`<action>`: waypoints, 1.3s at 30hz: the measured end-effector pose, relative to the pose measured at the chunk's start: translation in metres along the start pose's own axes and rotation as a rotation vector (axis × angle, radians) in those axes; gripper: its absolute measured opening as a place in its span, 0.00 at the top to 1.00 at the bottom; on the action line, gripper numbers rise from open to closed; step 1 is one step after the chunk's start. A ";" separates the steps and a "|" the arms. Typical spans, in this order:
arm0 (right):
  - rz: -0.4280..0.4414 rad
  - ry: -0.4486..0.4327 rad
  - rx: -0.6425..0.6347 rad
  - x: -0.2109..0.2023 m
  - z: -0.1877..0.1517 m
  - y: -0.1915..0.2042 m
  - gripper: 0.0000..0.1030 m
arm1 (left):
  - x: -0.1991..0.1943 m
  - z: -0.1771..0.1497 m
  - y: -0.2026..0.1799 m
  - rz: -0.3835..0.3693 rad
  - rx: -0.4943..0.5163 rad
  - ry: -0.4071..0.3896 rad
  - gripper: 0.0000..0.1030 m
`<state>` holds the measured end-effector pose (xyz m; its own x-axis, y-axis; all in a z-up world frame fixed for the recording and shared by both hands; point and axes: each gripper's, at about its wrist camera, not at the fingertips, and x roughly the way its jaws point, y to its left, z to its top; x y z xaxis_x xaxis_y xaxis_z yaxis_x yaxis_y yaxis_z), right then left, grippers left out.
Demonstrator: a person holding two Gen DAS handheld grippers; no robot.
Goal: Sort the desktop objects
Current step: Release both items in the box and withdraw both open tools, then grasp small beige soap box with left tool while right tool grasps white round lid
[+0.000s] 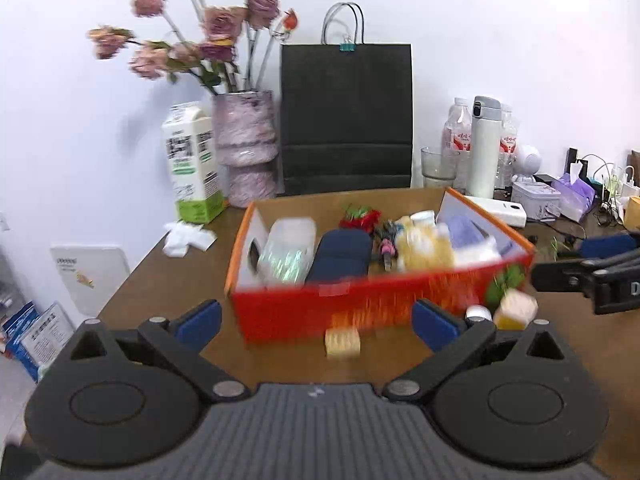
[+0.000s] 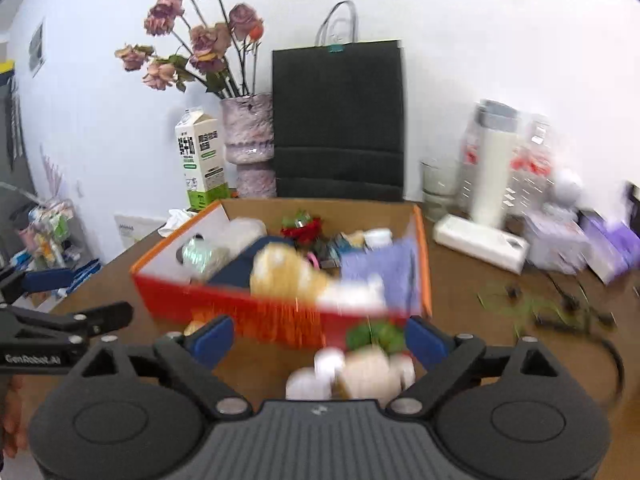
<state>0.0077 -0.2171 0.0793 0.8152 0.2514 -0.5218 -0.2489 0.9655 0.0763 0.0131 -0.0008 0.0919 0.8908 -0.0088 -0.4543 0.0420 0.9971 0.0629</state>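
both claws wide open in front of the red box

the left gripper (image 1: pixel 316 320) stands with its blue pads spread far apart and nothing between them; a small yellow block (image 1: pixel 342 342) lies on the brown table (image 1: pixel 160 272) just ahead of the gap, close to the front wall of the red box (image 1: pixel 360 312). the right gripper (image 2: pixel 320 338) is spread too, gripping nothing, and low between its fingers sits a smeared heap of pale jars (image 2: pixel 352 374) with a green sprig (image 2: pixel 376 336) (too blurred to count or name them).

the box is full: a clear container (image 1: pixel 286 254), a navy pouch (image 1: pixel 340 254), a red flower (image 1: pixel 360 216), yellowish bottles (image 1: pixel 424 246) and something lilac (image 1: pixel 464 232). its near wall is streaked by blur, and in the right wrist view the contents run together.

behind it stand a black paper bag (image 1: pixel 346 116), a vase of faded roses (image 1: pixel 246 144) and a milk carton (image 1: pixel 192 160). off to the right are a white flask (image 1: pixel 484 148), water bottles half hidden behind it, and a glass (image 1: pixel 438 168); the clutter beyond is cut off at the edge.
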 end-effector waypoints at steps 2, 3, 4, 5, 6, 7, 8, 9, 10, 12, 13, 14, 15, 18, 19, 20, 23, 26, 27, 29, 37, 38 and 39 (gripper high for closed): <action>-0.019 -0.008 -0.002 -0.020 -0.028 0.004 0.10 | -0.020 -0.022 0.002 -0.006 -0.029 -0.013 0.00; -0.028 -0.013 0.009 -0.029 -0.040 0.006 0.10 | -0.029 -0.034 0.003 -0.018 -0.048 -0.015 0.00; -0.029 -0.015 0.022 -0.038 -0.053 0.008 0.10 | -0.038 -0.046 0.005 -0.034 -0.068 -0.022 0.00; -0.023 -0.031 0.052 -0.049 -0.069 0.009 0.10 | -0.046 -0.057 0.006 -0.052 -0.091 -0.030 0.00; -0.014 -0.048 0.084 -0.058 -0.081 0.009 0.10 | -0.053 -0.067 0.005 -0.072 -0.112 -0.027 0.00; -0.009 -0.055 0.105 -0.067 -0.094 0.011 0.10 | -0.059 -0.075 0.004 -0.083 -0.123 -0.016 0.00; -0.006 -0.064 0.114 -0.076 -0.108 0.014 0.10 | -0.064 -0.082 0.003 -0.095 -0.128 -0.014 0.00; -0.009 -0.071 0.103 -0.083 -0.118 0.018 0.10 | -0.070 -0.089 0.002 -0.109 -0.125 -0.028 0.00; -0.021 -0.077 0.082 -0.089 -0.127 0.022 0.10 | -0.076 -0.094 0.001 -0.107 -0.117 -0.055 0.00; -0.057 -0.087 0.027 -0.098 -0.140 0.029 0.10 | -0.084 -0.103 -0.003 -0.063 -0.112 -0.120 0.00; -0.066 -0.091 0.011 -0.100 -0.144 0.031 0.10 | -0.085 -0.106 -0.003 -0.052 -0.118 -0.134 0.00; -0.070 -0.089 0.011 -0.102 -0.145 0.031 0.10 | -0.085 -0.106 -0.005 -0.059 -0.114 -0.130 0.00; -0.064 -0.082 0.017 -0.102 -0.145 0.030 0.10 | -0.083 -0.105 -0.006 -0.070 -0.108 -0.119 0.00; -0.051 -0.083 0.020 -0.103 -0.144 0.030 0.10 | -0.082 -0.106 -0.010 -0.048 -0.098 -0.118 0.00; -0.050 -0.085 0.014 -0.102 -0.143 0.031 0.11 | -0.081 -0.106 -0.009 -0.029 -0.102 -0.128 0.00; -0.052 -0.091 0.012 -0.100 -0.142 0.032 0.11 | -0.081 -0.106 -0.009 -0.017 -0.105 -0.133 0.00; -0.053 -0.060 0.010 -0.089 -0.137 0.032 0.14 | -0.078 -0.105 -0.006 -0.016 -0.110 -0.139 0.00; -0.019 0.013 0.014 -0.069 -0.126 0.031 0.28 | -0.071 -0.095 0.001 -0.047 -0.141 -0.110 0.00; -0.009 0.030 0.021 -0.061 -0.122 0.030 0.29 | -0.064 -0.089 0.002 -0.063 -0.142 -0.087 0.00; 0.016 0.052 0.034 -0.043 -0.111 0.028 0.30 | -0.048 -0.080 0.001 -0.083 -0.120 -0.054 0.00; -0.012 0.134 -0.013 0.056 -0.072 0.023 0.43 | 0.042 -0.039 -0.010 -0.106 0.026 0.042 0.07; -0.015 0.129 -0.021 0.065 -0.068 0.023 0.44 | 0.053 -0.035 -0.010 -0.118 0.036 0.060 0.09; -0.029 0.131 -0.029 0.072 -0.065 0.024 0.45 | 0.067 -0.031 -0.009 -0.131 0.038 0.083 0.13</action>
<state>0.0266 -0.1804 -0.0114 0.7472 0.2104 -0.6304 -0.2429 0.9694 0.0356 0.0581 -0.0079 0.0333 0.8363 -0.1306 -0.5325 0.1736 0.9843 0.0313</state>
